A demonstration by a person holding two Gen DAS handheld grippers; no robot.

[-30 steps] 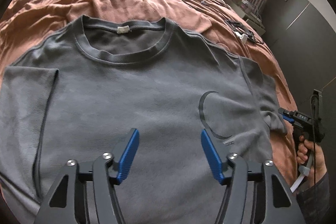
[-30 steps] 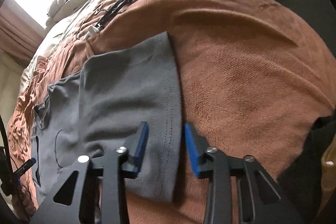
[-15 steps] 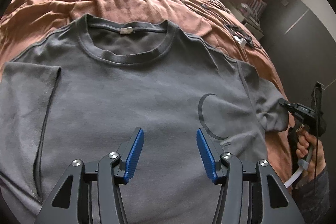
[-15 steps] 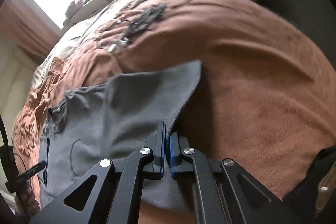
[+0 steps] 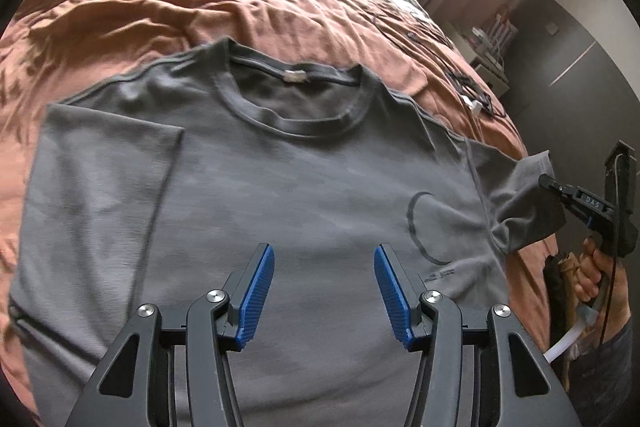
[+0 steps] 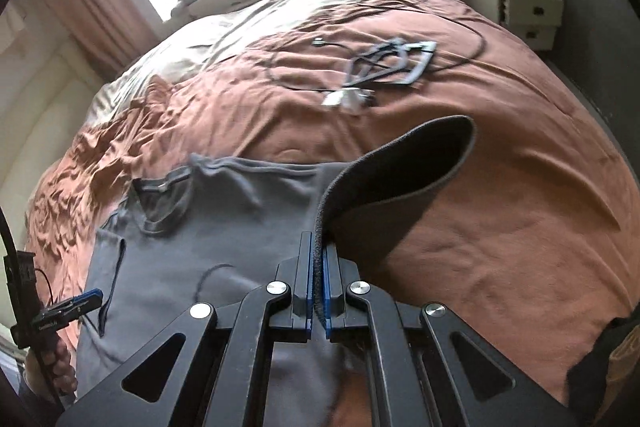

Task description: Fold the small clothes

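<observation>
Now that my right gripper (image 6: 318, 287) has clamped the sleeve (image 6: 400, 163) hem and lifted it off the bedspread (image 6: 500, 227), the inward fold can start; left gripper (image 5: 324, 291) hovers open over the flat t-shirt (image 5: 280, 187).

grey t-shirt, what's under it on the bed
The grey t-shirt lies on a rust-brown bedspread, which shows all around it. The right tongs lift one sleeve; beneath the body, the cover is hidden.

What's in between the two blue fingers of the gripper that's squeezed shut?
The edge of the grey T-shirt's sleeve, pinched in the shut right gripper. The right wrist view shows it.
</observation>
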